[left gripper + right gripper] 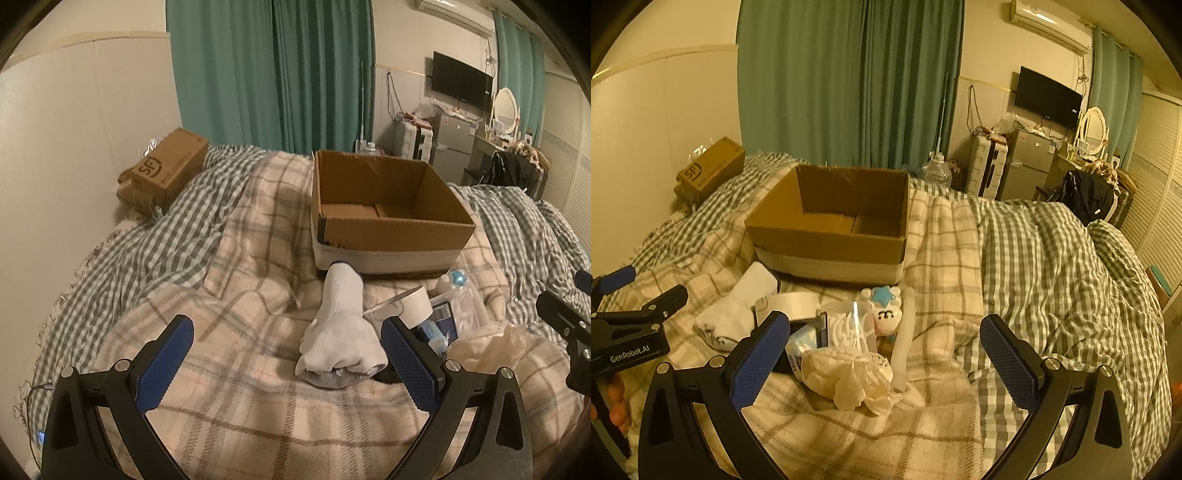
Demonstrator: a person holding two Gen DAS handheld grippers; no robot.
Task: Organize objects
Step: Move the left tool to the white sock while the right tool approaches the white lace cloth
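At lower centre of the left wrist view: left gripper [288, 360], blue pads spread wide, holding nothing. White sock [340, 332], folded, lies on the plaid blanket [240, 417] between the pads, closer to the right-hand pad; its cuff end points toward the cardboard box [391, 236] at upper centre.

Lower centre, right wrist view: right gripper [884, 354], likewise wide and empty, poised over a cluster of small items: cream lace cloth [849, 376], white tube [903, 339], star-topped toy [884, 306], tape roll [786, 304], clear plastic cup [849, 325].

Cardboard box, open-topped, appears empty; sits on the blanket just beyond the cluster. Second carton [170, 166], closed, upper left against the wall.

Step in hand, by judgement: gathering the sock for the box. Handling notes: centre the pads across the thick folded part, not the loose cuff; close firmly, since soft knit compresses; lift clear of the blanket and tape roll before carrying over the box's near wall. Risk: the sock unfolding or dragging on that wall.
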